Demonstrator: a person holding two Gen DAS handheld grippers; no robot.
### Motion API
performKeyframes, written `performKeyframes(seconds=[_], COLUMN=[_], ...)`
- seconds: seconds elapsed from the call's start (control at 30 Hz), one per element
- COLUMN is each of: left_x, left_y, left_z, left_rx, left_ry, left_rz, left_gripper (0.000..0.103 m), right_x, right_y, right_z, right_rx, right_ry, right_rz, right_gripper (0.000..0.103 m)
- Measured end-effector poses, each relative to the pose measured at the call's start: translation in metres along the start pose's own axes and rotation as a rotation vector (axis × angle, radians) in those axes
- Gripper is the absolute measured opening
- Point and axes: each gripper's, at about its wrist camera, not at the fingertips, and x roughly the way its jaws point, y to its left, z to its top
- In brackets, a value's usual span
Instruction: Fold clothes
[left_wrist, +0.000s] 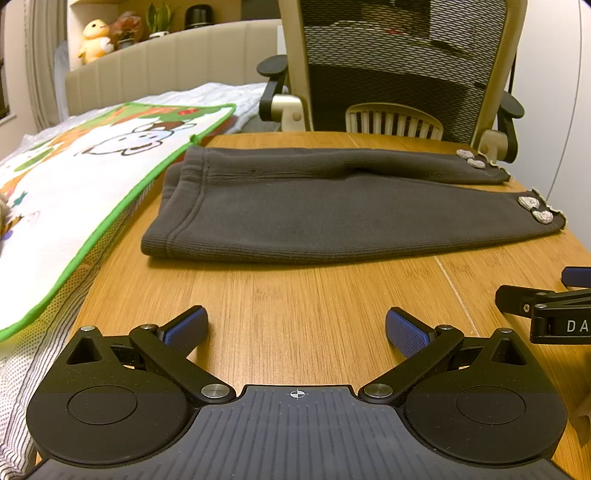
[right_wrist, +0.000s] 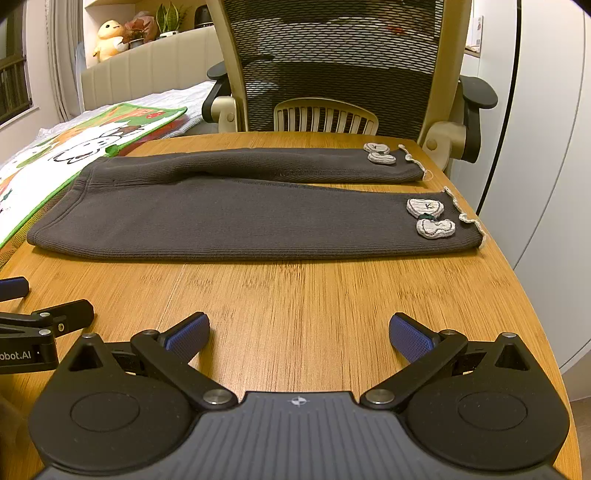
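Observation:
Dark grey trousers (left_wrist: 332, 218) lie flat across the wooden table (left_wrist: 332, 295), waistband to the left, both legs stretching right, with pale patches near the cuffs (left_wrist: 535, 208). They also show in the right wrist view (right_wrist: 240, 221). My left gripper (left_wrist: 296, 328) is open and empty, low over the table in front of the trousers. My right gripper (right_wrist: 299, 332) is open and empty, beside the left one, also short of the trousers. Part of the right gripper shows at the edge of the left view (left_wrist: 546, 310).
A mesh office chair (left_wrist: 399, 66) stands behind the table's far edge. A bed with a green-edged cartoon blanket (left_wrist: 92, 177) lies against the table's left side. The table's right edge (right_wrist: 535, 295) curves off toward a white wall.

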Motion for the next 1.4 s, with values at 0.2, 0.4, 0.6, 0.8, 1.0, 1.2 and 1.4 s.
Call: performKeyframes(seconds=[0.2, 0.4, 0.6, 0.8, 1.0, 1.2, 1.4], left_x=[0.0004, 0.0000, -0.0002, -0.0003, -0.0001, 0.0002, 0.0005], left_y=[0.0013, 0.0000, -0.0012, -0.0022, -0.0019, -0.0017, -0.0011], left_z=[-0.0001, -0.0001, -0.0003, -0.0005, -0.0003, -0.0004, -0.0005], left_rx=[-0.001, -0.001, -0.001, -0.002, -0.004, -0.005, -0.005], left_ry=[0.001, 0.000, -0.001, -0.001, -0.002, -0.003, -0.003], left_rz=[-0.002, 0.000, 0.002, 0.003, 0.001, 0.000, 0.000], left_gripper=[0.103, 0.103, 0.103, 0.103, 0.103, 0.103, 0.103], right_x=[0.0002, -0.0003, -0.0010, 0.0007, 0.0008, 0.0007, 0.0006], right_y=[-0.0005, 0.0006, 0.0018, -0.0012, -0.0016, -0.0018, -0.0013], right_z=[-0.0001, -0.0001, -0.0005, 0.0001, 0.0002, 0.0000, -0.0001], right_rx=[0.000, 0.000, 0.001, -0.001, -0.001, -0.002, -0.001], right_ry=[0.000, 0.000, 0.000, 0.000, 0.000, 0.000, 0.000], right_rz=[0.001, 0.000, -0.001, 0.003, 0.001, 0.001, 0.000], right_gripper=[0.103, 0.103, 0.103, 0.103, 0.103, 0.103, 0.103])
